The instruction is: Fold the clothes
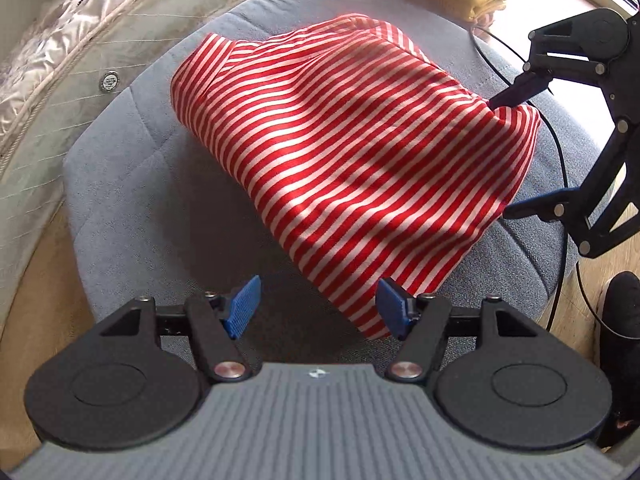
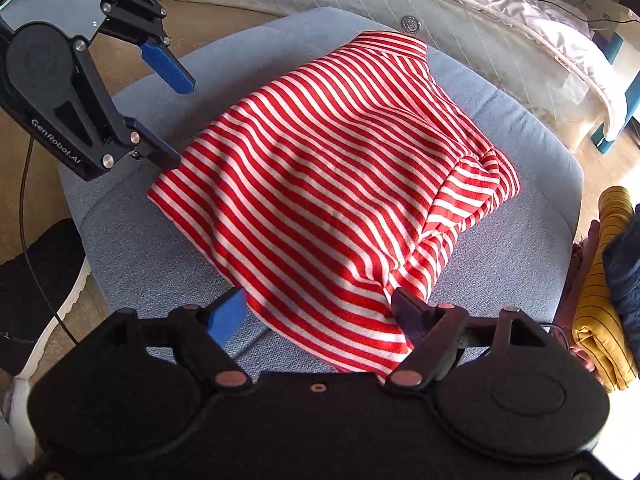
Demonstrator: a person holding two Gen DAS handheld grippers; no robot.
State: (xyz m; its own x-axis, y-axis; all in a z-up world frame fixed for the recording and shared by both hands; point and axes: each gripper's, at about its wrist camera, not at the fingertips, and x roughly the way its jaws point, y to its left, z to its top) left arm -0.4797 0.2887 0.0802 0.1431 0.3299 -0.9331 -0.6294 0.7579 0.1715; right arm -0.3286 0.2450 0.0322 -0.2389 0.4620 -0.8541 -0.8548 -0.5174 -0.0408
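Observation:
A folded red-and-white striped garment (image 1: 344,152) (image 2: 332,168) lies on a grey-blue padded seat (image 1: 132,184) (image 2: 516,272). In the left wrist view my left gripper (image 1: 319,307) is open at the garment's near corner, and the cloth reaches its right blue pad (image 1: 394,308). My right gripper (image 2: 318,314) is open too, with another corner of the garment lying between its fingers. Each gripper shows in the other's view: the right gripper (image 1: 520,150) straddles the garment's right edge, and the left gripper (image 2: 172,110) sits at its far left corner.
A mattress with a shiny quilt (image 1: 60,52) (image 2: 500,12) curves behind the seat. A folded yellow garment (image 1: 476,0) (image 2: 604,296) with dark blue cloth on it lies beside the seat. A black cable (image 1: 560,160) and a black shoe (image 2: 44,280) are on the wooden floor.

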